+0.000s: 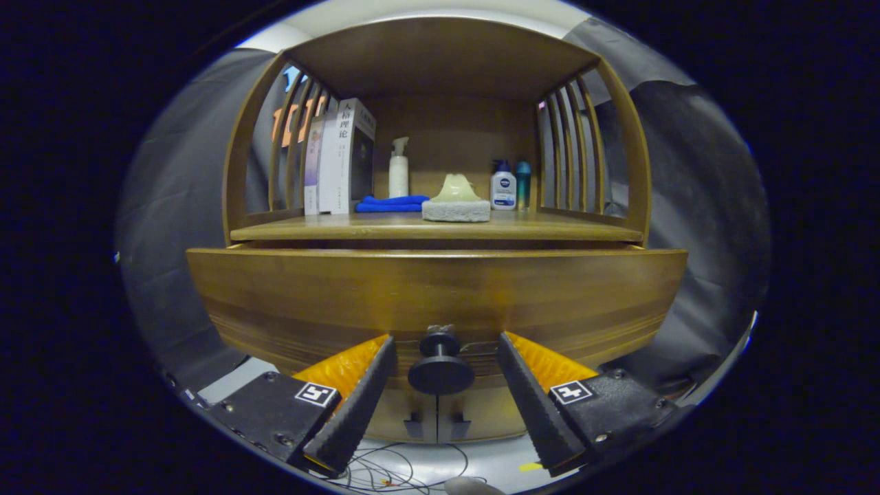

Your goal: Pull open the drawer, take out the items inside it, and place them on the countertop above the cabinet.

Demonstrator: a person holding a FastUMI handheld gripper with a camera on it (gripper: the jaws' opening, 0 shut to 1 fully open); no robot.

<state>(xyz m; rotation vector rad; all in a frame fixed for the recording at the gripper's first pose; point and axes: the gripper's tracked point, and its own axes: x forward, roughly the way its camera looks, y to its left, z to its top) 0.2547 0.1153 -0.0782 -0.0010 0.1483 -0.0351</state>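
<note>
Black cloth walls surround a wooden cabinet (440,295) that stands square ahead of the hand-held gripper (445,361). Its upper part is an open shelf with slatted sides and a wooden roof, and the floor of that shelf is the countertop (289,228). Along the countertop's left edge a row of books (340,158) stands upright against the slats. Just right of them a folded blue cloth (392,203) lies flat, and behind it, toward the back edge, stands a white pump bottle (398,168). Near the middle, close to the front edge, a grey sponge block (456,210) carries a pale green moulded piece (458,188) on top. Toward the right edge a white bottle with a dark cap (503,185) stands upright, with a slim teal bottle (524,184) just beside it on its right. Below the countertop the wide wooden drawer front (309,295) reaches across the cabinet; a thin dark gap runs between its top edge and the countertop, and whether it is pulled out at all is hard to judge. A round black knob (440,368) projects from the lower middle of the drawer front. The gripper's two black ribbed fingers (361,402), backed with orange, are spread wide to either side of the knob, each clear of it, so the knob sits between them untouched and the gripper holds nothing. Thin loose wires (392,471) trail over the pale floor beneath the fingers
</note>
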